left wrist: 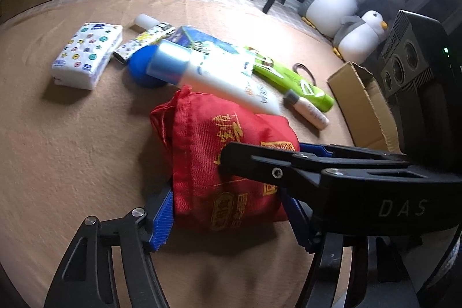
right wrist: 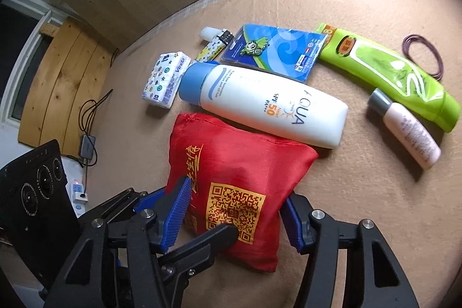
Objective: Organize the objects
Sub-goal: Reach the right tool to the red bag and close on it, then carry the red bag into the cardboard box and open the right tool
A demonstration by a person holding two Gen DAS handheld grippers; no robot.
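A red drawstring pouch (left wrist: 228, 160) with gold print lies on the tan table; it also shows in the right wrist view (right wrist: 239, 181). My left gripper (left wrist: 228, 218) has its blue pads on both sides of the pouch's near end, shut on it. My right gripper (right wrist: 234, 218) also straddles the pouch, pads against its sides. The right gripper's black finger (left wrist: 260, 163) crosses over the pouch in the left wrist view. A white sunscreen bottle (right wrist: 265, 106) with a blue cap lies just beyond the pouch.
Beyond lie a tissue pack (right wrist: 167, 80), a patterned lighter (right wrist: 212, 48), a blue card (right wrist: 274, 54), a green tube (right wrist: 387, 71), a small pink bottle (right wrist: 404, 129) and hair ties (right wrist: 424, 54). An open cardboard box (left wrist: 361, 106) sits at the table's right.
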